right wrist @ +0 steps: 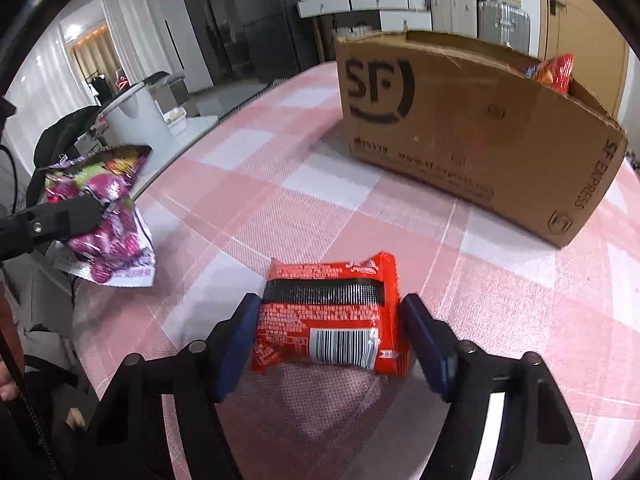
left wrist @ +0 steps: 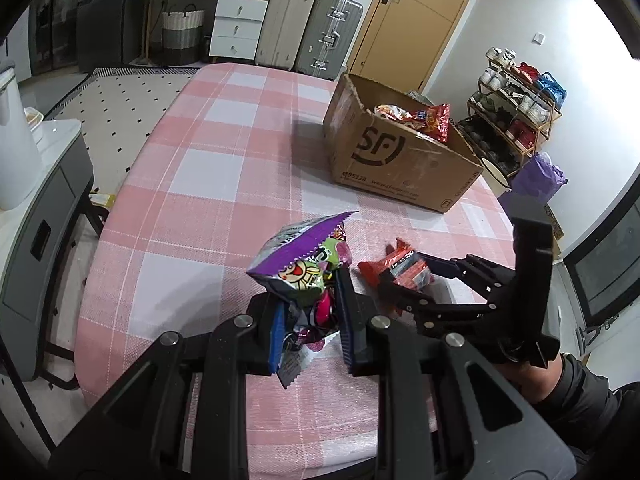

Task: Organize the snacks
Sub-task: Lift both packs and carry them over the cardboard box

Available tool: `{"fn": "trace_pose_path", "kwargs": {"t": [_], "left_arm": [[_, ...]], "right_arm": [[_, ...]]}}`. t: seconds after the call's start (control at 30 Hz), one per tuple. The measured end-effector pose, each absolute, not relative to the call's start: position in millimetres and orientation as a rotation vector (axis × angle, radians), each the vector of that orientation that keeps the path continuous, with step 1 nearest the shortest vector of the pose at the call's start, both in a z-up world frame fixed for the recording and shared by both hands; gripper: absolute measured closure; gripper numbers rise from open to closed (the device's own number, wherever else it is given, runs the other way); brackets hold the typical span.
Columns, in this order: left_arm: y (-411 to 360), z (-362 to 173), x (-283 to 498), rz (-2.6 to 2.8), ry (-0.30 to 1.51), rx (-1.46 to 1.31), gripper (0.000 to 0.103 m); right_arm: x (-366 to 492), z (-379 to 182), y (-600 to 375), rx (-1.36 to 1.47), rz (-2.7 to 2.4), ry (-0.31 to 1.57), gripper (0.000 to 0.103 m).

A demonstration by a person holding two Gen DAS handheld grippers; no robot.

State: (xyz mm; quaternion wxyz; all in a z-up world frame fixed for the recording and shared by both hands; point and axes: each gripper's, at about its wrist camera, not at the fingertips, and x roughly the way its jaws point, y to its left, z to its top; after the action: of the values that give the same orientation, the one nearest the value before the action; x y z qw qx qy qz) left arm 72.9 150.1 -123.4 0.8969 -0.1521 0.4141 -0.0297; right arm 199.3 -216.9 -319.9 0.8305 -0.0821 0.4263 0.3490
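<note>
My left gripper (left wrist: 310,312) is shut on a purple and green snack bag (left wrist: 304,264) and holds it just above the table; the bag also shows at the left of the right wrist view (right wrist: 104,216). My right gripper (right wrist: 330,328) is shut on a red snack packet (right wrist: 332,312) with a barcode, which rests on or just over the cloth; the packet also shows in the left wrist view (left wrist: 400,268). A brown SF cardboard box (left wrist: 396,160) stands further back on the table (right wrist: 460,132), with red snack bags (left wrist: 424,118) inside.
The table wears a pink and white checked cloth (left wrist: 208,168). A grey side cabinet (left wrist: 44,216) stands left of the table. Suitcases (left wrist: 312,28), white drawers and a shoe rack (left wrist: 516,120) line the far walls.
</note>
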Motion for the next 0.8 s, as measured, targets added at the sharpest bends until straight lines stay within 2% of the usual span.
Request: {"fn": "trace_pose_path", "kwargs": {"t": [0.03,0.13,0.4,0.8], "left_arm": [[151.1,-124.3,73.0,-0.061,0.859,-0.318,0.084],[153.6,-124.8,71.8,-0.057,0.855,-0.324,0.084],[151.1,-113.2,71.1,-0.054,0.83,-0.309,0.084],[123.2,-72.6,107.5,-0.07,0.795,-0.233,0.084]], "right_arm": [[199.0,-320.9,-215.1,-0.188,0.741,0.9,0.047],[198.3,-321.8,-215.8,-0.179,0.759,0.895,0.049],[198.4,-295.4,-243.2,-0.054,0.771,0.845,0.049],[197.2,-209.2,-307.0,0.089,0.786,0.691,0.049]]}}
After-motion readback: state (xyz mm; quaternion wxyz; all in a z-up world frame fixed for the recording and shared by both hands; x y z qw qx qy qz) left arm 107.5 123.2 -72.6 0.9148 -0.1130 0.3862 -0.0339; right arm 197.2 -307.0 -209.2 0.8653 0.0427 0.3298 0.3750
